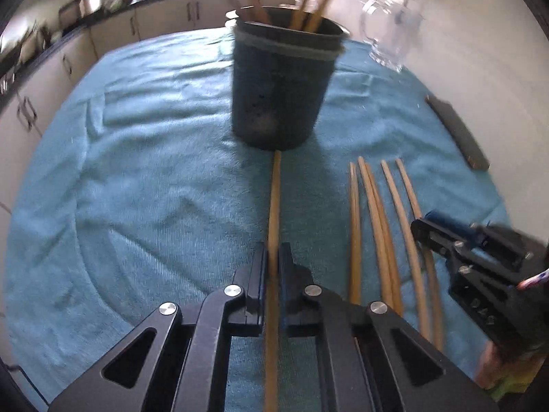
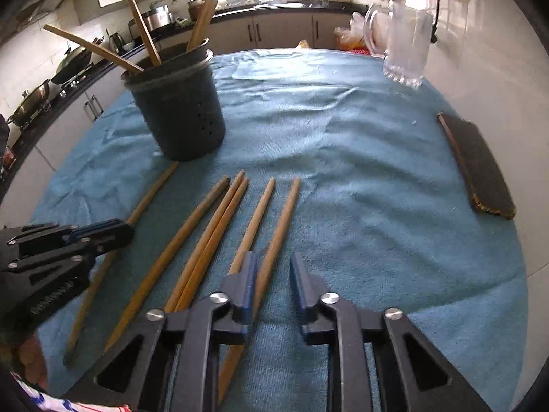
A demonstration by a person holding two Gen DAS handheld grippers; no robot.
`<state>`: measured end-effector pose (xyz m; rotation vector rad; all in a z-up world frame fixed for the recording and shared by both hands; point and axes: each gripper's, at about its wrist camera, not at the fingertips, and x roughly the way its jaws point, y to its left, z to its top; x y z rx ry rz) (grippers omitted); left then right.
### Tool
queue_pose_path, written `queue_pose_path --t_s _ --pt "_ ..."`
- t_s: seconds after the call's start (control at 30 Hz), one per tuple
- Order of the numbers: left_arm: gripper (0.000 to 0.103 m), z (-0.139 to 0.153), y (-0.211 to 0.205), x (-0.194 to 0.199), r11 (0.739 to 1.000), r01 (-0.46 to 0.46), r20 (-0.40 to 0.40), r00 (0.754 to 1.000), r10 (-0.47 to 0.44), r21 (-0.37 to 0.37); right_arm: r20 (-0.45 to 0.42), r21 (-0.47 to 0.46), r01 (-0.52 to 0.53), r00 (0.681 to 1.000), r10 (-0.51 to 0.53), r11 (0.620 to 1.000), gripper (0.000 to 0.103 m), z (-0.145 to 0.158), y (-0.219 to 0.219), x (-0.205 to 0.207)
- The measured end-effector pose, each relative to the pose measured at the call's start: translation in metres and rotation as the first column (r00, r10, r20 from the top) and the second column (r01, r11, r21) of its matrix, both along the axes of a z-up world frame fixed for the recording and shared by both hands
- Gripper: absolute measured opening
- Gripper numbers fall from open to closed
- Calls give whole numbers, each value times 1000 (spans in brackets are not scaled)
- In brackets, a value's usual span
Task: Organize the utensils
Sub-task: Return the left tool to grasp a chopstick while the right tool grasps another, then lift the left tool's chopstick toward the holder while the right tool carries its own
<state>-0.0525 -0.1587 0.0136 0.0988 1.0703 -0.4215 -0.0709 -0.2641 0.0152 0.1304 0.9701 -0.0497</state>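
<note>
A dark utensil holder [image 1: 281, 86] [image 2: 180, 103] stands on the blue towel with several wooden chopsticks in it. My left gripper [image 1: 273, 252] [image 2: 116, 228] is shut on one wooden chopstick [image 1: 274, 206] [image 2: 151, 192] that points at the holder's base. Several more chopsticks [image 1: 381, 226] [image 2: 219, 226] lie side by side on the towel to its right. My right gripper [image 2: 272, 261] [image 1: 420, 226] is open, low over the rightmost chopsticks, one of which [image 2: 278, 233] runs between its fingers.
A clear glass mug [image 2: 405, 44] [image 1: 391, 31] stands at the far right of the towel [image 2: 343, 171]. A dark flat board [image 2: 477, 164] [image 1: 456, 130] lies at the right edge by the white wall. Kitchen counters and cabinets run behind and to the left.
</note>
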Motion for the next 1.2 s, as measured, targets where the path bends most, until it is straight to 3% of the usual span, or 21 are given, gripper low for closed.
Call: queue_pose_path --t_s 0.2,0.4,0.57,0.93,1.1,1.13,1.2 --pt "6 0 30 -9 995 -75 -81 994 70 -66 -22 22 -4 1000 5 1000 12 1 -15 -11" --pt "7 6 34 -18 997 -61 -143 988 54 -48 -75 -3 -7 997 6 1000 16 2 -44 -33" --pt "21 7 27 -2 998 -66 -135 989 63 -16 -97 44 43 995 -39 998 20 3 -64 -28" --pt "21 6 19 33 996 -83 -131 988 81 -10 -131 22 67 989 -63 998 22 1 -72 20" --pt "21 4 14 33 997 -75 -64 995 75 1 -107 -37 73 991 -77 997 18 1 -63 27" --pt "20 4 13 32 998 -69 -48 996 69 6 -96 -56 73 992 -78 996 11 1 -62 26" --pt "5 3 10 29 999 -42 -23 999 43 14 -68 -85 71 995 -77 994 9 0 -59 25"
